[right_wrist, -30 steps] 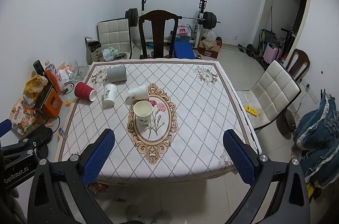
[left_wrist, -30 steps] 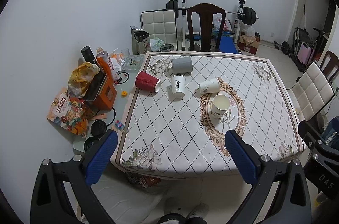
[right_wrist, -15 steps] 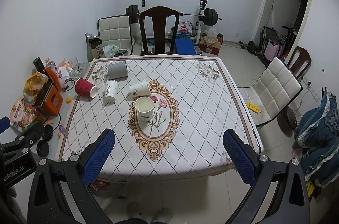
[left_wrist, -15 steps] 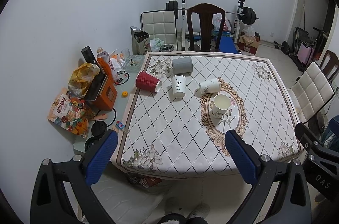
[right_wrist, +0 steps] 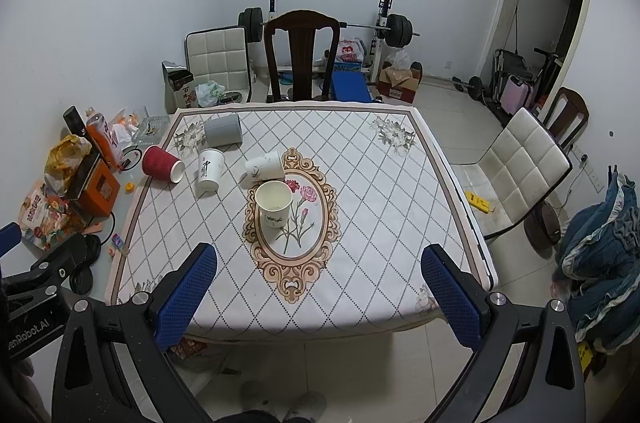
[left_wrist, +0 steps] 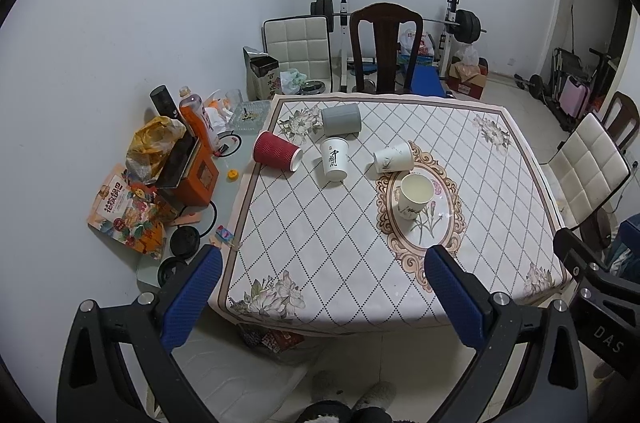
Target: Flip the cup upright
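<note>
While spread wide, both grippers [left_wrist: 320, 287] [right_wrist: 320, 287] aloft.

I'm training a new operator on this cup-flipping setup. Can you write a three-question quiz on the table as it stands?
1. How many cups lie on their sides?
2. True or false: the left gripper is shut on a cup.
3. Which cup stands upright: A red cup, B grey cup, C white cup on the oval medallion?

Key: 1. Four. 2. False; both it and the right gripper are open and short of the table. 3. C.
</note>
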